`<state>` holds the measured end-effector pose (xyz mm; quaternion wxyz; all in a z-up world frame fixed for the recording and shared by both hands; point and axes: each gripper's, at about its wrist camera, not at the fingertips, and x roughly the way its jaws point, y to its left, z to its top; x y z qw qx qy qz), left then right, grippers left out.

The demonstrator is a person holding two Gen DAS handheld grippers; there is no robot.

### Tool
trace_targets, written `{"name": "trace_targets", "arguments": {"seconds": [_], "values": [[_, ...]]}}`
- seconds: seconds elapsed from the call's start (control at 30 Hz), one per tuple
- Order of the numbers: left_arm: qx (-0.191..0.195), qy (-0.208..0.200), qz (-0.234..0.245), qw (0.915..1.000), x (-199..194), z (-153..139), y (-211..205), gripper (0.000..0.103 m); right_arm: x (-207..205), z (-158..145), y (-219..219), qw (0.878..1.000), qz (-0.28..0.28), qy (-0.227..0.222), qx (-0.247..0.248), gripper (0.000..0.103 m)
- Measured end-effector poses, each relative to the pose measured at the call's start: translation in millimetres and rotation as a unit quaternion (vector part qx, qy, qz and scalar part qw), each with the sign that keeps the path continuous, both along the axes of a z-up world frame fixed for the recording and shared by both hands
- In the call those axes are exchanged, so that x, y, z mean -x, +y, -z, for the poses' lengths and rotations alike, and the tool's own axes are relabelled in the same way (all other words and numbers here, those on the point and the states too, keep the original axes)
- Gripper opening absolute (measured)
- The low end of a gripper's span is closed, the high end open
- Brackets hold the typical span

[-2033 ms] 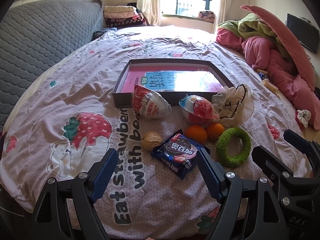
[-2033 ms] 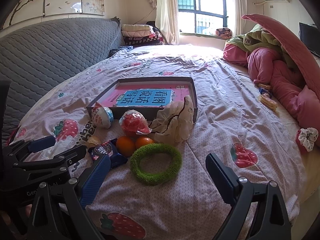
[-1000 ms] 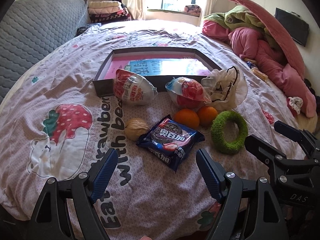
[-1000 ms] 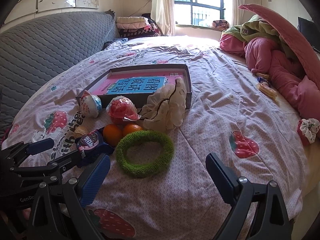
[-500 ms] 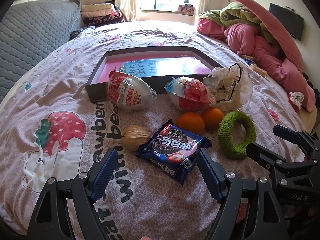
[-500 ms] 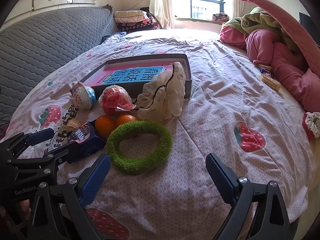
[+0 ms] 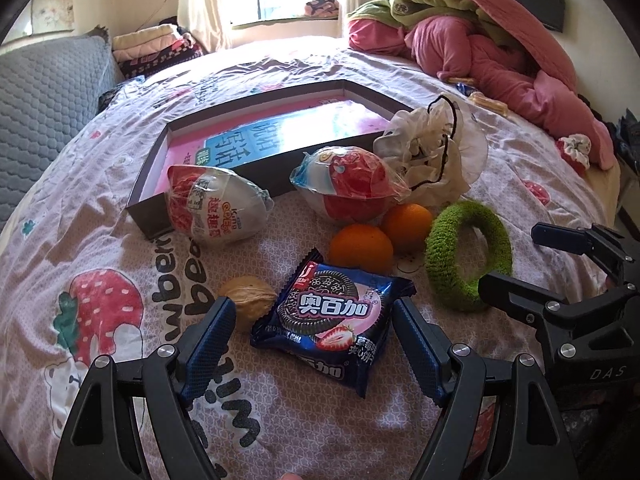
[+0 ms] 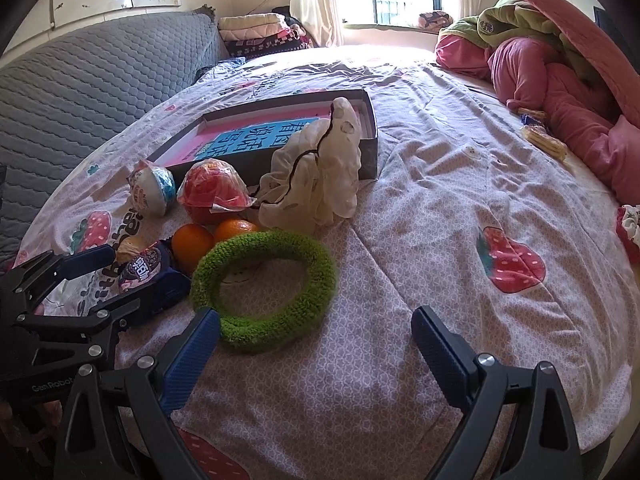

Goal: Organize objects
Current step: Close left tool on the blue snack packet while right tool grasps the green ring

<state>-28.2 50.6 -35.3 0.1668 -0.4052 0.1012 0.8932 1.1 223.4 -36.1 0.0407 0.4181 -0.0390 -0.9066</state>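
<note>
Blue-wrapped cookie packet (image 7: pixel 334 320) lies on the bedspread (image 7: pixel 120 216) between the wide-open jaws of my left gripper (image 7: pixel 312 344), touching nothing; closing could also catch the walnut (image 7: pixel 250 298) beside 1 finger, or slip on foil

Home bedroom, bed (image 8: pixel 440 184), piled bedding (image 8: pixel 560 80)

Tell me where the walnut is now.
In the left wrist view the walnut lies on the bed, left of the cookie pack, by the left tool's left finger.
</note>
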Motion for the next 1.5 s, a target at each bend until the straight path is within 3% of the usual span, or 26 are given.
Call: {"name": "trace_targets", "arguments": {"seconds": [0.2, 0.5, 0.83, 0.97, 1.2, 1.3, 1.4, 1.47, 1.5], "values": [[0.007, 0.005, 0.039, 0.9992, 8, -3, 6, 0.081, 4, 4, -1, 1.0, -0.002, -0.004, 0.004, 0.096], [0.013, -0.022, 0.089, 0.9957, 29, -6, 5, 0.081, 16, 6, 3, 1.0, 0.006, -0.018, 0.013, 0.096], [0.104, -0.053, 0.132, 0.9844, 25, -2, 20, 0.081, 23, 8, 6, 1.0, 0.005, -0.027, 0.012, 0.096], [0.126, -0.067, 0.124, 0.982, 29, 1, 25, 0.081, 25, 9, 4, 1.0, 0.002, -0.027, 0.007, 0.096], [0.188, -0.106, 0.11, 0.9701, 43, 9, 45, 0.081, 33, 10, -1, 0.999, -0.004, -0.038, -0.008, 0.095], [0.196, -0.112, 0.108, 0.9682, 45, 8, 49, 0.08, 37, 12, -4, 0.999, -0.004, -0.042, -0.024, 0.091], [0.198, -0.11, 0.109, 0.968, 44, 6, 52, 0.078, 38, 12, -5, 0.999, -0.001, -0.038, -0.034, 0.079], [0.186, -0.116, 0.124, 0.9679, 42, 5, 56, 0.052, 37, 11, -4, 0.999, 0.001, -0.033, -0.037, 0.065], [0.18, -0.122, 0.124, 0.9682, 42, 5, 56, 0.052, 37, 11, -3, 0.999, 0.0, -0.029, -0.036, 0.061]]}}
